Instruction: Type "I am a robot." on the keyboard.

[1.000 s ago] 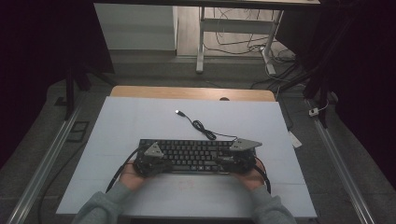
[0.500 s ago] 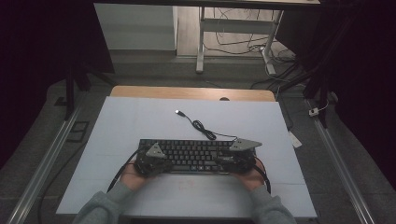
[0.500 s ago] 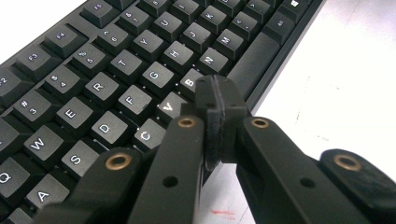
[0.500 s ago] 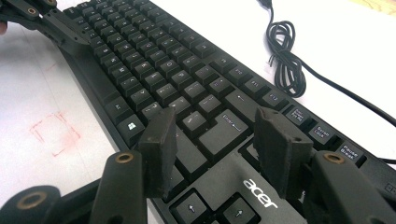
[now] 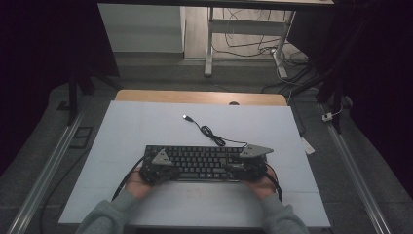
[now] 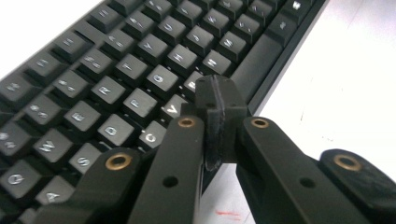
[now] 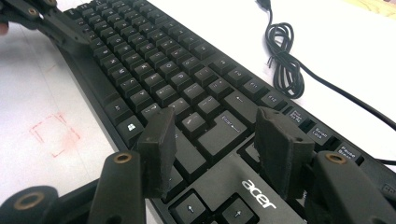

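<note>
Low in the middle of the high view, near the bottom edge of the white table (image 5: 146, 126), lies a black keyboard (image 5: 202, 161), long side across the frame; its cable (image 5: 210, 132) runs up and to the left in a loose coil and ends in a plug on bare table, connected to nothing. A hand comes in at each lower corner, so each end of the keyboard has its own gripper, which looks like the stance for typing or for steadying the board from both ends. The left gripper (image 6: 215, 100) sits at the keyboard's left end; in its own view the jaws are pressed together with no gap and nothing between them, the joined tip hovering over or just touching the bottom letter row near the V key, by the space bar. I judge it is set to press a key as a single finger would. The right gripper (image 7: 215, 140) stands over the right end with jaws spread wide, holding nothing, the pads poised above the Enter key and the arrow-key area; contact with the keys cannot be told. Faint red marks show on the table beside the keyboard's near edge.
</note>
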Motion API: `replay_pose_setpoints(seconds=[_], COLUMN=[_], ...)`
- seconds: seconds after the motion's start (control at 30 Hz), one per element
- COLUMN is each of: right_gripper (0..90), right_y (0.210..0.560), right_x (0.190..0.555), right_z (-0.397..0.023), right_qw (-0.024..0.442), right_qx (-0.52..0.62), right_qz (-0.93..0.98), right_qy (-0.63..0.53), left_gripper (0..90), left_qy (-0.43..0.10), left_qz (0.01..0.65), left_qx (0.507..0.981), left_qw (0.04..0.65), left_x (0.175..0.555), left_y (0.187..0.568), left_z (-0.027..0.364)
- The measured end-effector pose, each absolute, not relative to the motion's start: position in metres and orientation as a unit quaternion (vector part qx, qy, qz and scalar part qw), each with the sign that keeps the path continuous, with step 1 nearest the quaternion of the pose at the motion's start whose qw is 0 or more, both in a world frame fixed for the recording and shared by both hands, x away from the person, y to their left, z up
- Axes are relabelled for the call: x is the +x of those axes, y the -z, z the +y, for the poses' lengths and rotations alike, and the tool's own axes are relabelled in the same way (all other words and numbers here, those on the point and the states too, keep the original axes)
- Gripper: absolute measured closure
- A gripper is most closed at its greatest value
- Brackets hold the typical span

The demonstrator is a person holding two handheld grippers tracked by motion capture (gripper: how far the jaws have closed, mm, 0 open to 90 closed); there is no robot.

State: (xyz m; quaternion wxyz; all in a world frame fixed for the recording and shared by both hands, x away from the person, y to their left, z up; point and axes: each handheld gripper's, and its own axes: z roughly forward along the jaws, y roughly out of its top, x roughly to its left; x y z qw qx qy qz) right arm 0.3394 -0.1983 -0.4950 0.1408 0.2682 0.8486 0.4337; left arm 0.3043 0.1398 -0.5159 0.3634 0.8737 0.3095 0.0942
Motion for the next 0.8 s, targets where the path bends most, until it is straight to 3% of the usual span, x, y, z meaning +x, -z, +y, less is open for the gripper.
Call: replay_pose_setpoints(seconds=[0.23, 0.57, 0.8], right_gripper=[48.8, 47.9, 47.7], right_y=[0.495, 0.494, 0.494], right_x=[0.34, 0.34, 0.34], right_z=[-0.199, -0.2, -0.2], right_qw=[0.142, 0.142, 0.144], right_qx=[0.269, 0.273, 0.271], right_qz=[0.848, 0.846, 0.848], right_qy=[-0.434, -0.435, -0.432], left_gripper=[85.8, 52.6, 41.7], left_qy=[-0.096, -0.111, -0.116], left_qz=[0.328, 0.366, 0.382], left_qx=[0.853, 0.836, 0.826], left_qw=[0.395, 0.394, 0.397], left_x=[0.304, 0.307, 0.308], left_y=[0.507, 0.505, 0.503], left_z=[0.154, 0.163, 0.17])
